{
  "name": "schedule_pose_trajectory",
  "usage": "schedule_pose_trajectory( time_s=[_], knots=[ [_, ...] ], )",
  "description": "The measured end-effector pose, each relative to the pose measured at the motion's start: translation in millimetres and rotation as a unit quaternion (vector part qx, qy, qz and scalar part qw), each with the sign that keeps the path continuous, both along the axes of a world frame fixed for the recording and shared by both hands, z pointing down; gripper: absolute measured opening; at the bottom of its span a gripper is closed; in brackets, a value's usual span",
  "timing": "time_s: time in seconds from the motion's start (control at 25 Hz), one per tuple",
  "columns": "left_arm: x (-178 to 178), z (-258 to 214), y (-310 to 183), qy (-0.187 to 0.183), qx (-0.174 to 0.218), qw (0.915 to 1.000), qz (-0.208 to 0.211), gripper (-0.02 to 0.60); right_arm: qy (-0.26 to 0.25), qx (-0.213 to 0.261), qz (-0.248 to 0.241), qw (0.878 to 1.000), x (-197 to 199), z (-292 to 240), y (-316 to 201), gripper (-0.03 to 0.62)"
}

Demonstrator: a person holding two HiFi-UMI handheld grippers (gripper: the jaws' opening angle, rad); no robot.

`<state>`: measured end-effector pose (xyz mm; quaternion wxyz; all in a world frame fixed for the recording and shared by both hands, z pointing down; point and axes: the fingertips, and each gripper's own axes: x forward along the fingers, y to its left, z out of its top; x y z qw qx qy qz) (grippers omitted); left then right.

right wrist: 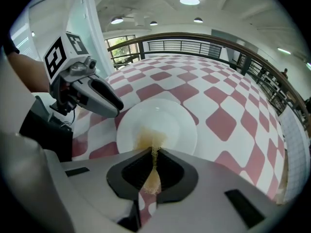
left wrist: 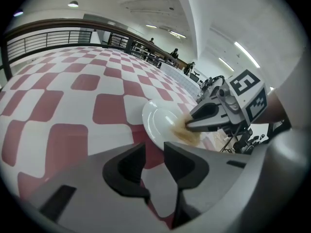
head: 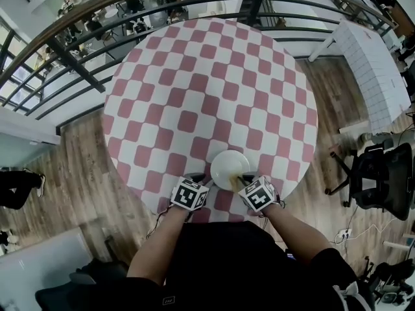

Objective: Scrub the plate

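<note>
Plate (head: 227, 163) sits at my edge of the tabletop (head: 194, 70). My right gripper (right wrist: 153, 154) has its fingers clamped on a tan scrubber (right wrist: 149, 141), pressed to the plate's near side. I'd do small circles with light pressure so nothing slides. Left gripper (left wrist: 154, 152) hovers beside the rim, fingers apart and empty, angled inward.
</note>
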<state>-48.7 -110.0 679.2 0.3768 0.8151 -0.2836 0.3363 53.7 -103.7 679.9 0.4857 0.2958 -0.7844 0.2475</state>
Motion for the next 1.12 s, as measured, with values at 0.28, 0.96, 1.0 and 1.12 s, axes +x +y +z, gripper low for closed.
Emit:
schedule_pose_trajectory(
  time_s=[0.28,0.96,1.0,1.12],
  knots=[
    [-11.0,-1.7,4.4,0.003,-0.002,0.9998,-0.020,0.121,-0.068,-0.004,-0.023,0.997,-52.5,-15.0,-9.7,0.032],
    [-7.0,-1.3,9.3,0.012,-0.010,0.9997,-0.020,0.121,0.029,0.049,-0.047,0.997,-39.2,4.9,-48.1,0.032],
    [-6.8,-1.2,9.4,0.011,-0.010,0.9997,-0.019,0.121,0.033,0.052,-0.042,0.997,-34.9,5.1,-52.3,0.032],
    [-6.4,-0.6,10.2,0.010,-0.011,0.9998,-0.016,0.120,0.045,0.060,-0.028,0.997,-22.7,5.5,-61.0,0.032]
  ],
)
